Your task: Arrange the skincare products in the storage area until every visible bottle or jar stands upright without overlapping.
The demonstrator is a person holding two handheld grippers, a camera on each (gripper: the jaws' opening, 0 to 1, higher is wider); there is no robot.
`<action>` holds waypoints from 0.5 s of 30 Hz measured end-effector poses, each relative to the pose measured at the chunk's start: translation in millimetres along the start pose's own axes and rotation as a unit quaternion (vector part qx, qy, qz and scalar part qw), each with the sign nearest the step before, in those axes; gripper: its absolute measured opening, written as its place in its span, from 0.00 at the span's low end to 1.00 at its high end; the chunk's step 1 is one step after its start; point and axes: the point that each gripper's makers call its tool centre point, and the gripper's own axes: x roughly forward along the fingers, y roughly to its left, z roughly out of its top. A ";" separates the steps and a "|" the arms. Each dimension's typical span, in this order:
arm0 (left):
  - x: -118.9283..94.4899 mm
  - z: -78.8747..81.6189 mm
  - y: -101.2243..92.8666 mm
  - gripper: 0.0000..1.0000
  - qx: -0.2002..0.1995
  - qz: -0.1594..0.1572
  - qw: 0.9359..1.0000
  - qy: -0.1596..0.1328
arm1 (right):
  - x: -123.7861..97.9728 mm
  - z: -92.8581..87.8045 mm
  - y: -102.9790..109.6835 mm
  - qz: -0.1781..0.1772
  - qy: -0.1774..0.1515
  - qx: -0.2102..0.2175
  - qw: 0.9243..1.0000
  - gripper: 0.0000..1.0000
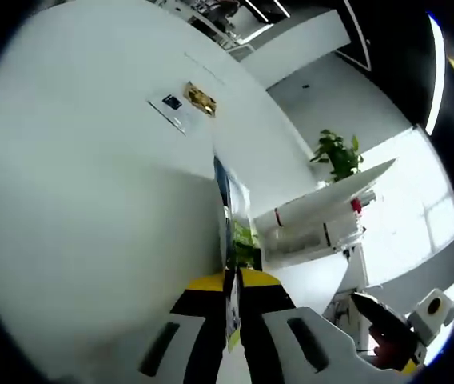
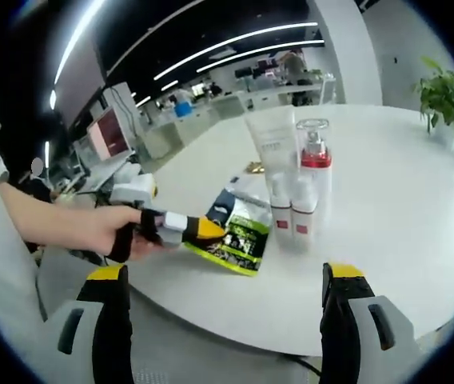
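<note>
**Two tools, one flat packet gripped at the worktop edge**

Two tools are in play over a white round worktop (image 2: pixel 403 240). The left tool (image 2: pixel 211 230), seen from the right gripper view with a person's hand (image 2: pixel 103 232) behind it, has its yellow-tipped jaws closed on the near edge of a green and dark sachet (image 2: pixel 239 232). In the left gripper view the same packet appears edge-on, a thin strip pinched between the closed jaws of that tool (image 1: pixel 233 292), so the grip is on the flat margin, probably because a limp packet offers no other purchase.

Just beside the sachet stands a tight group of upright products: a pale tube (image 2: pixel 273 140) standing on its cap, a bottle with a red collar and clear cap (image 2: pixel 315 156) next to it, and two small white bottles (image 2: pixel 291 212) in front, touching or nearly so. All of these look upright already; the packet lies low and tilted, its far end resting on the worktop close to the small bottles.

The right tool (image 2: pixel 223 320) hovers short of the worktop with its jaws spread wide and nothing between them, likely held back as a free helper.

My judgement is that the sachet is the remaining item to settle, clear of the standing group. The risk is nudging the small bottles over while moving it.
</note>
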 end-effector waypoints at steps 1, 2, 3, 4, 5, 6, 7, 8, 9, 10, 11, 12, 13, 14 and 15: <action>-0.1 -0.4 0.7 0.00 0.006 0.003 1.000 0.001 | 0.0 -0.3 -0.4 0.000 0.000 0.001 1.000 1.00; -0.1 -0.6 0.6 0.01 0.009 0.004 1.000 0.002 | 0.0 -0.6 -0.5 0.000 0.000 0.002 1.000 1.00; -0.3 -1.0 1.1 0.02 0.016 0.007 1.000 0.004 | 0.3 -0.5 -0.4 0.000 -0.001 0.002 1.000 1.00; -1.2 -1.5 1.5 0.02 0.024 0.011 1.000 0.006 | 0.4 -0.4 -0.3 0.000 -0.001 0.002 1.000 1.00; -2.1 -2.4 2.5 0.03 0.033 0.017 0.999 0.011 | 0.5 -0.9 -0.4 -0.001 0.000 0.002 1.000 1.00; -1.5 -1.9 5.6 0.04 0.044 0.021 0.999 0.013 | 0.6 -1.2 -0.3 0.000 0.000 0.002 1.000 1.00; -1.9 -3.0 7.2 0.05 0.056 0.027 0.998 0.019 | 0.8 -1.3 0.0 0.000 0.000 0.002 1.000 1.00; 0.2 0.0 11.1 0.06 0.063 0.030 0.997 0.021 | 0.8 -1.4 0.1 0.001 0.000 0.003 1.000 1.00; 0.5 0.3 12.7 0.07 0.071 0.033 0.997 0.023 | 1.0 -1.6 0.3 0.001 0.001 0.003 1.000 1.00; -1.1 -1.9 15.9 0.08 0.077 0.038 0.996 0.027 | 1.1 -1.8 0.3 0.002 0.001 0.003 1.000 1.00; -1.1 -1.4 15.4 0.08 0.081 0.036 0.996 0.026 | 1.4 -1.9 -0.2 0.001 0.001 0.003 1.000 1.00; -0.2 -1.7 14.1 0.09 0.086 0.035 0.995 0.025 | 1.4 -1.9 -0.3 0.001 0.001 0.003 1.000 0.99; 0.3 -2.4 14.1 0.09 0.090 0.038 0.995 0.028 | 1.4 -2.0 -0.3 0.001 0.001 0.003 1.000 1.00; 1.0 -1.1 17.1 0.09 0.100 0.041 0.994 0.030 | 1.4 -2.0 -0.3 0.001 0.001 0.003 1.000 0.99; 1.2 0.0 18.3 0.10 0.110 0.044 0.992 0.031 | 1.4 -1.8 -0.2 0.001 0.001 0.003 1.000 0.99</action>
